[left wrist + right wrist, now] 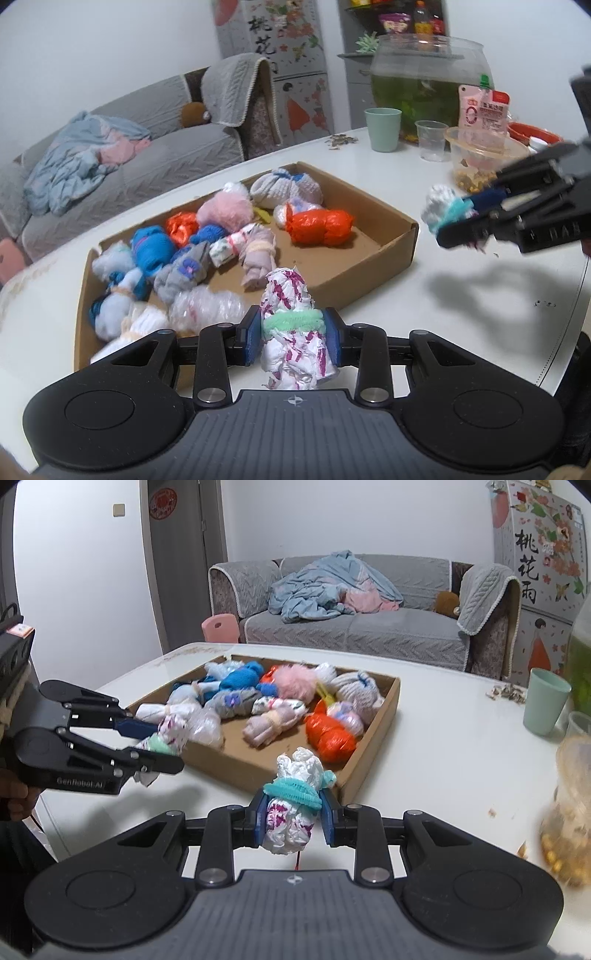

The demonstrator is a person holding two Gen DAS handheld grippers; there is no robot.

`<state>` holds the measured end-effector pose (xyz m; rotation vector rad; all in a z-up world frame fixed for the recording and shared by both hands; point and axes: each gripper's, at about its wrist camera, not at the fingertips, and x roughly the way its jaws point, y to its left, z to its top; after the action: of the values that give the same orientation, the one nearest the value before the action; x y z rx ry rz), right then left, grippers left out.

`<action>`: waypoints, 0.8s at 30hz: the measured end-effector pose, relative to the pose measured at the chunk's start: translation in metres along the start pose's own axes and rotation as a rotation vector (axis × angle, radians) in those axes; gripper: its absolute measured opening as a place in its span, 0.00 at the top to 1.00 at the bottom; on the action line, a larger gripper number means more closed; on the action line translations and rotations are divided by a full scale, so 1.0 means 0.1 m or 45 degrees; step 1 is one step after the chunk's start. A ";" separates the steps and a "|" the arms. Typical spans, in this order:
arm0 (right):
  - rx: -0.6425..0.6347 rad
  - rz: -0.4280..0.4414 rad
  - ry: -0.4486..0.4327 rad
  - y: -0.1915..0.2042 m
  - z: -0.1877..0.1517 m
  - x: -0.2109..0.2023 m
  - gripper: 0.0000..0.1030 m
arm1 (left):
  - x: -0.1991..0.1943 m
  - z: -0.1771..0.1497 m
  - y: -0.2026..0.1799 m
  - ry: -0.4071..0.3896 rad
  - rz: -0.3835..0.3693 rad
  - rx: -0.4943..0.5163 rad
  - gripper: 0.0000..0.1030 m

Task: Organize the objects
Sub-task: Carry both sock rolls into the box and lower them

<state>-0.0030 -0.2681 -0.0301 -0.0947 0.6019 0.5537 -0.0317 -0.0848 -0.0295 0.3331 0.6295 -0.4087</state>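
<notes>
A shallow cardboard box (384, 254) on the white table holds several tied bundles of cloth and plastic; it also shows in the right wrist view (384, 716). My left gripper (293, 334) is shut on a white-and-purple bundle with a green tie (291, 321), held above the box's near wall; it also shows in the right wrist view (159, 746). My right gripper (293, 812) is shut on a white bundle with a teal tie (295, 797), above the table beside the box. It shows in the left wrist view (469, 218) at the right.
A green cup (382, 129), a clear plastic cup (430, 140), a bowl of food (484, 162), a pouch (484, 110) and a fish bowl (424, 77) stand at the table's far right. A grey sofa (354, 627) lies beyond the table.
</notes>
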 end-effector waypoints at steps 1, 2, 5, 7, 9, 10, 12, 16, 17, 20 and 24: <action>-0.009 0.005 -0.004 -0.02 0.05 0.01 0.75 | 0.01 0.04 0.01 -0.002 -0.011 0.010 0.59; -0.019 0.007 -0.006 -0.03 0.09 0.02 0.75 | 0.03 0.09 0.03 -0.003 -0.026 0.018 0.59; -0.053 0.015 -0.011 -0.07 0.28 0.05 0.75 | 0.07 0.27 0.12 -0.011 -0.072 0.022 0.59; -0.082 0.030 -0.014 -0.08 0.41 0.10 0.75 | 0.13 0.41 0.19 -0.015 -0.113 0.009 0.59; -0.105 0.041 -0.013 -0.09 0.51 0.15 0.75 | 0.19 0.53 0.24 -0.022 -0.145 -0.001 0.59; -0.106 0.056 -0.008 -0.11 0.57 0.19 0.75 | 0.24 0.58 0.26 -0.018 -0.172 -0.013 0.59; -0.114 0.081 0.004 -0.12 0.64 0.27 0.75 | 0.36 0.66 0.30 0.000 -0.244 -0.043 0.59; -0.139 0.112 0.046 -0.14 0.71 0.43 0.75 | 0.63 0.73 0.32 0.041 -0.344 -0.064 0.59; -0.143 0.116 0.057 -0.15 0.72 0.47 0.75 | 0.70 0.73 0.30 0.054 -0.355 -0.064 0.59; -0.147 0.129 0.091 -0.16 0.72 0.56 0.75 | 0.87 0.71 0.28 0.101 -0.382 -0.035 0.59; -0.141 0.169 0.143 -0.18 0.69 0.69 0.75 | 1.06 0.63 0.26 0.184 -0.399 0.015 0.59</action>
<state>0.0883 -0.2345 -0.0133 -0.1923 0.6900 0.7141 0.0893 -0.1167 -0.0433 0.2773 0.8249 -0.6931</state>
